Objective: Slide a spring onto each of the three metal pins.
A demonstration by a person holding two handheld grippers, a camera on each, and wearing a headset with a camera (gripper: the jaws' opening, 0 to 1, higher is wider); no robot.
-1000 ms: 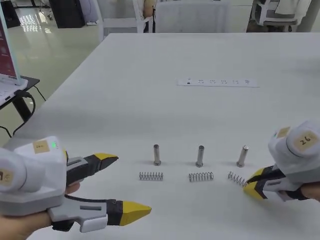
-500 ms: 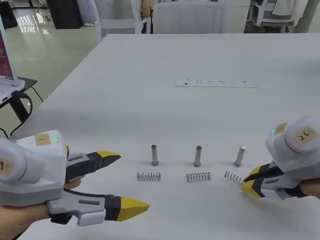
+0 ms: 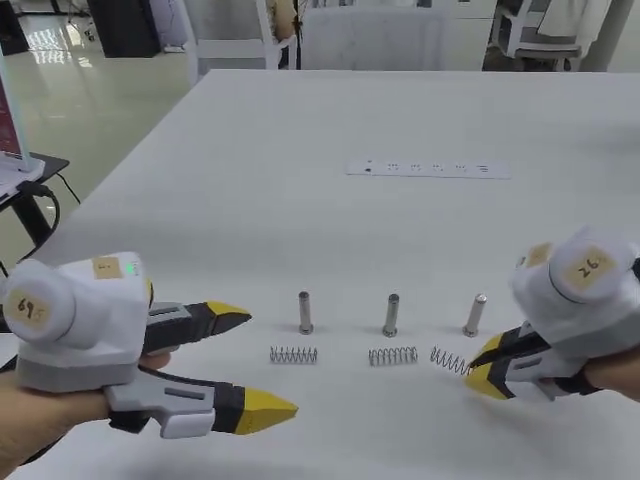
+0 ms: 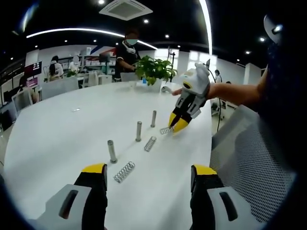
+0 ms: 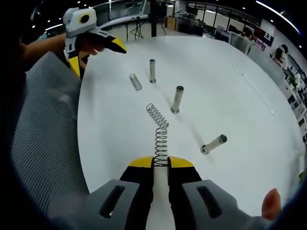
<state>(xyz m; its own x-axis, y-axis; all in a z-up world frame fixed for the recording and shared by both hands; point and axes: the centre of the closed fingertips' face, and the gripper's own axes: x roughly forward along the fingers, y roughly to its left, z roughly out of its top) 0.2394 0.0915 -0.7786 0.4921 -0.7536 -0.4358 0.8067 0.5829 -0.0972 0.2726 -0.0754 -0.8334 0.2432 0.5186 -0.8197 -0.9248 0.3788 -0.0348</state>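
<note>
Thin coiled steel spring [image 5: 161, 141], end pinched in right gripper [image 5: 160, 164]; left gripper [image 4: 148, 168] spread wide.

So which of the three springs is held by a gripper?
The rightmost spring: the right gripper pinches its end, while the left spring and the middle spring lie free on the table.

— The tabletop [image 3: 300, 200]: matt or glossy?

— Matt, smooth, like laminate. The middle pin [image 3: 391, 315] is polished metal, and so are the left pin [image 3: 305, 312] and right pin [image 3: 475, 314] beside it.

— And in front of it?

— The middle spring [image 3: 393, 355], left spring [image 3: 294, 354] and right spring [image 3: 450, 360] are thin bare wire, duller.

— The left hand-held gripper [image 3: 272, 363]?

— Matt plastic shell, smooth yellow tips. The right hand-held gripper [image 3: 476, 372] matches, with a paper label [image 3: 594, 264]. Beyond the middle pin, the power strip [image 3: 428, 169] is smooth plastic.
</note>
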